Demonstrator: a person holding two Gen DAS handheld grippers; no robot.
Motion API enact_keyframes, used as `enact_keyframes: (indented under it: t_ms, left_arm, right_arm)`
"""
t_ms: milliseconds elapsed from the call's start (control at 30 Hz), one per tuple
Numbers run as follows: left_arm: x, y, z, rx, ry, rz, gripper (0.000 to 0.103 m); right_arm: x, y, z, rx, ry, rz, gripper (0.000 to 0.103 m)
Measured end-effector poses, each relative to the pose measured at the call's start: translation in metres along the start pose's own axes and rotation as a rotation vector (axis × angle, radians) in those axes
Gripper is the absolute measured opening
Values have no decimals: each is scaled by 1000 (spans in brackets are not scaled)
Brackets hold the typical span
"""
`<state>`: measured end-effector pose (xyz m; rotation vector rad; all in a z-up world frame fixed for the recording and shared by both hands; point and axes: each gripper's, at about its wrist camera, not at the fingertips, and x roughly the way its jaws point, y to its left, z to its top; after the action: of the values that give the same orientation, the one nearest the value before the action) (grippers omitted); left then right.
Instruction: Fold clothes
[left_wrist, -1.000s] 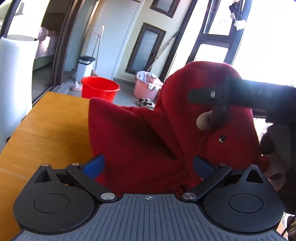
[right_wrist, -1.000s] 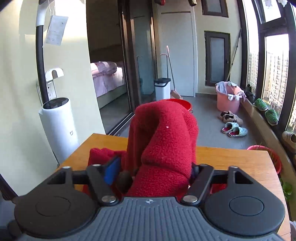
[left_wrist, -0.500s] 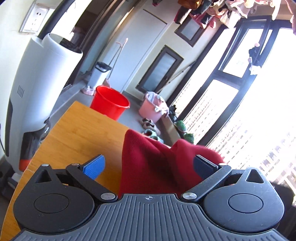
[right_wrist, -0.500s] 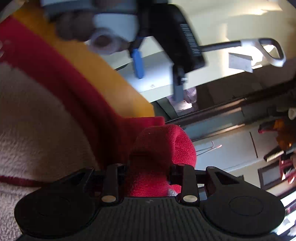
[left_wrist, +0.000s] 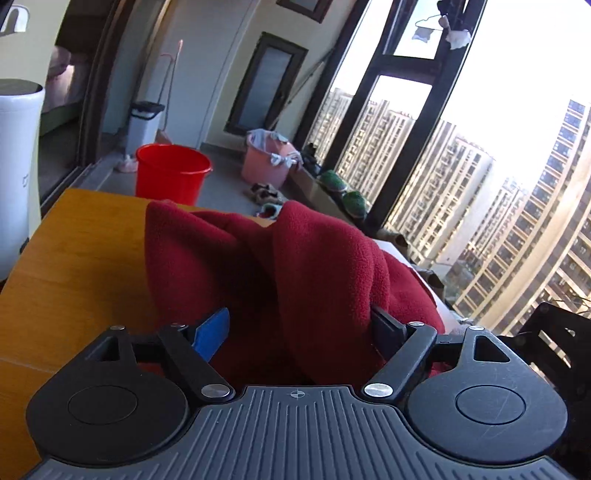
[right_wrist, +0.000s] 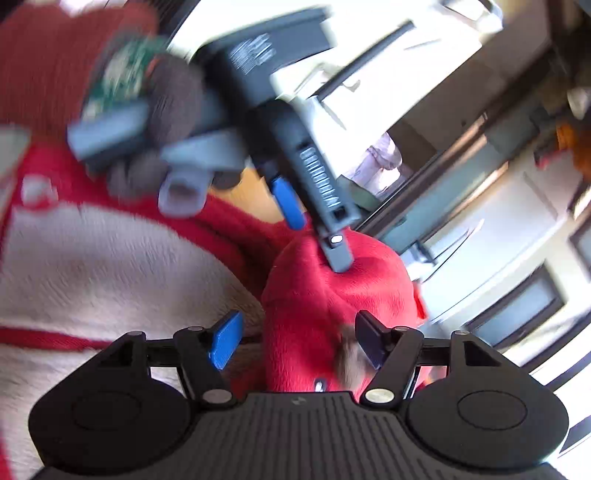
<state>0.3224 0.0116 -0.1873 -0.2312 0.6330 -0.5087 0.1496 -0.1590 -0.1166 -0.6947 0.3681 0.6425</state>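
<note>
A red fleece garment (left_wrist: 280, 273) is bunched between the fingers of my left gripper (left_wrist: 299, 328), which stand wide apart around the cloth over the wooden table (left_wrist: 74, 266). In the right wrist view, which is blurred and rolled over, my right gripper (right_wrist: 295, 336) also has its fingers apart with a red fold (right_wrist: 332, 295) between them. The garment's white and red striped part (right_wrist: 110, 266) lies to the left. The left gripper (right_wrist: 306, 229) shows from outside, its tips on the red fold.
A white air purifier (left_wrist: 14, 177) stands at the table's left edge. Beyond the table are a red bucket (left_wrist: 170, 173), a pink basket (left_wrist: 269, 158), slippers and a tall window at the right.
The right gripper's fingers have opened from a tight grip on the red fold. The left gripper has dropped and turned right, with more fleece between its fingers. The right view has kept rolling.
</note>
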Motion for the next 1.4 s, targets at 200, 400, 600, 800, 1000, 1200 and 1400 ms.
enact_keyframes:
  t_ms: [200, 400, 600, 800, 1000, 1200, 1400]
  left_arm:
    - [2, 10, -1, -38, 5, -39, 86]
    - [10, 15, -6, -104, 79, -191, 84]
    - [18, 14, 24, -51, 18, -147, 44]
    - [36, 8, 49, 36, -4, -34, 46]
    - [39, 26, 21, -3, 33, -36, 63]
    - [-18, 0, 51, 15, -147, -102, 73]
    - [25, -36, 41, 111, -58, -142, 69]
  right_arm:
    - [-10, -94, -30, 791, -17, 91, 75]
    - [45, -101, -76, 1063, 100, 229, 72]
    - [36, -108, -28, 745, -34, 114, 35]
    - [59, -145, -15, 679, -53, 42, 35]
    - [76, -124, -69, 841, 23, 84, 49]
    - [62, -115, -96, 953, -7, 59, 51]
    - [52, -105, -97, 956, -11, 21, 53]
